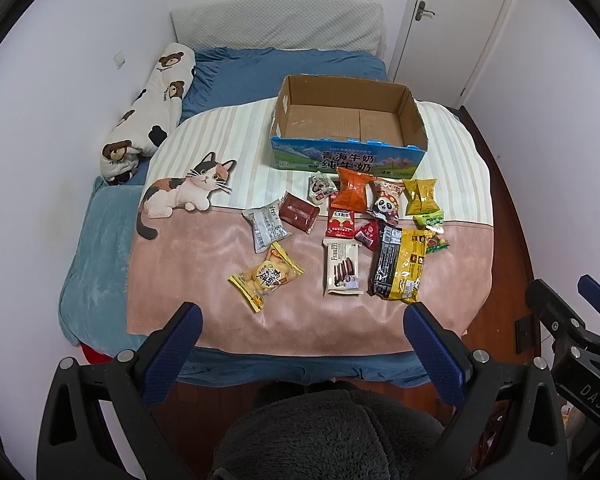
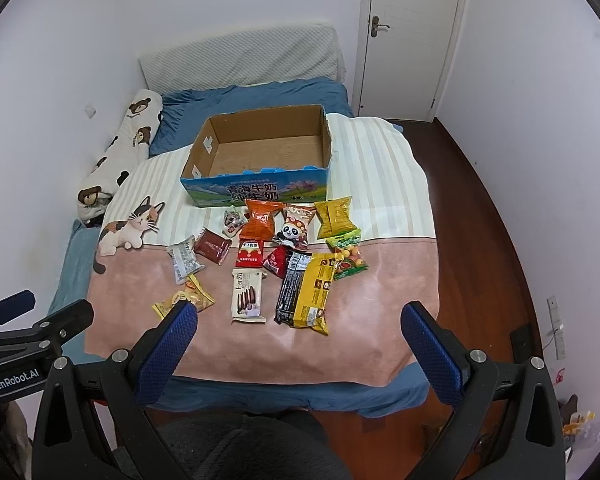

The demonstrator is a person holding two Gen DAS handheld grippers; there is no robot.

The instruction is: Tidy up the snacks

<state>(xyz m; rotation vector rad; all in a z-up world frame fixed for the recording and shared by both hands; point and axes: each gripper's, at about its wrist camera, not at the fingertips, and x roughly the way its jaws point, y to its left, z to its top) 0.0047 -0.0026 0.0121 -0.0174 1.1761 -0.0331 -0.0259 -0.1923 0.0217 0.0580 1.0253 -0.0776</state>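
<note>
Several snack packets lie on a pink and striped blanket (image 1: 180,264) on a bed. Nearest me are a yellow biscuit pack (image 1: 266,277), a white Franzzi wafer pack (image 1: 341,266) and a black-and-yellow pack (image 1: 398,264). Behind them stands an empty cardboard box (image 1: 346,120) with a blue printed front. My left gripper (image 1: 304,320) hangs open above the bed's near edge, nothing between its blue pads. In the right wrist view the same box (image 2: 260,148) and Franzzi pack (image 2: 248,294) show, and my right gripper (image 2: 300,320) is also open and empty.
A bear-print bolster (image 1: 148,116) lies along the left wall, and a grey pillow (image 1: 276,24) at the head. A white door (image 2: 412,32) stands at the back right. Dark wooden floor (image 2: 480,208) runs along the bed's right side. A person's dark fleece clothing (image 1: 332,432) fills the bottom.
</note>
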